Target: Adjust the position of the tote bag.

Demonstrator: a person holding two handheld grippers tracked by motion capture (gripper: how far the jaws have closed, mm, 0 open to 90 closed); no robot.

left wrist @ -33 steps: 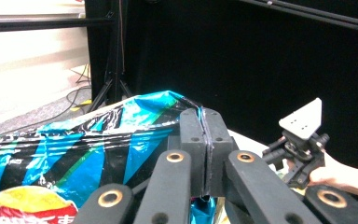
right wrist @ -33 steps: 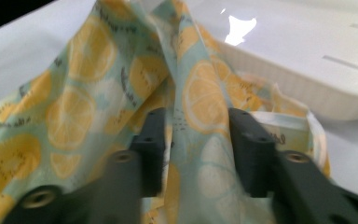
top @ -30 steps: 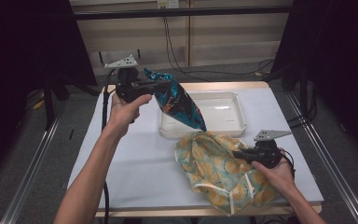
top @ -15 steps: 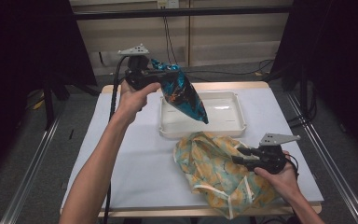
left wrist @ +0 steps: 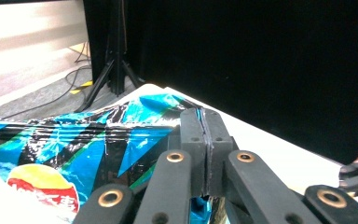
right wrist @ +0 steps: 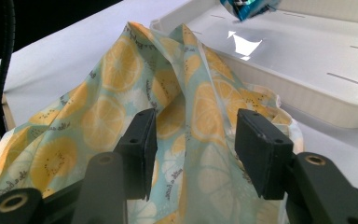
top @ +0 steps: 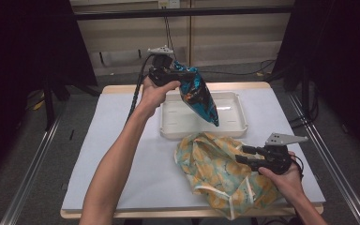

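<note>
Lifted higher since a second ago, the left claw [top: 180,77] stays clamped on the snack bag [top: 200,97] above the tray [top: 236,125], suggesting unpacking, while the right claw [top: 244,155], jaws apart, rests at the cloth bag [top: 220,171].

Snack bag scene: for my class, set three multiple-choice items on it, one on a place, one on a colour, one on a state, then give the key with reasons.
1. Where is the snack bag?
A. Lying flat in the tray
B. Held in the air above the white tray
C. Tucked inside the cloth bag

2. What colours mark the cloth bag?
A. Yellow fruit slices on pale blue
B. Plain red
C. Black and white stripes

3. How do the right gripper jaws stand?
A. Shut on the tray
B. Shut on the snack bag
C. Open, with cloth between them

Key: 1 B, the left gripper holds it raised over the tray in the high view. 2 A, the right gripper view shows the citrus print. 3 C, a wide gap separates its jaws there.
</note>
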